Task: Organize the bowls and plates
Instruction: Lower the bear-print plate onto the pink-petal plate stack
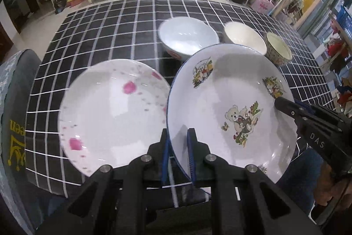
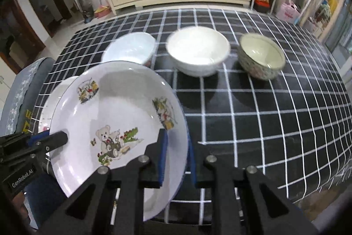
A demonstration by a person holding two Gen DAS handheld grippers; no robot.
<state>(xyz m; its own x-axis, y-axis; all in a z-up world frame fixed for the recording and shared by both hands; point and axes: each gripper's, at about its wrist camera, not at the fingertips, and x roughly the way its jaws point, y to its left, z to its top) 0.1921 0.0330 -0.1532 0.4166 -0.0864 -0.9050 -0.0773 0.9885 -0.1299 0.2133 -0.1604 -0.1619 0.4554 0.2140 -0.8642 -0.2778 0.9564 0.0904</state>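
Tongs, left (image 1: 178,142) | right (image 2: 176,147): both pinching bear plate (image 1: 231,107) rims, plate tilted.

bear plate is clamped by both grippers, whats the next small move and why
Probably carry the bear plate left and lower it onto the pink plate. Both the left gripper and the right gripper pinch its rim, it appears lifted, and the pink plate lies flat just beside it.

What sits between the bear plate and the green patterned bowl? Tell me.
Bare checkered cloth, plain in the right wrist view. The bear plate, gripped by both claws, and the green patterned bowl stand apart.
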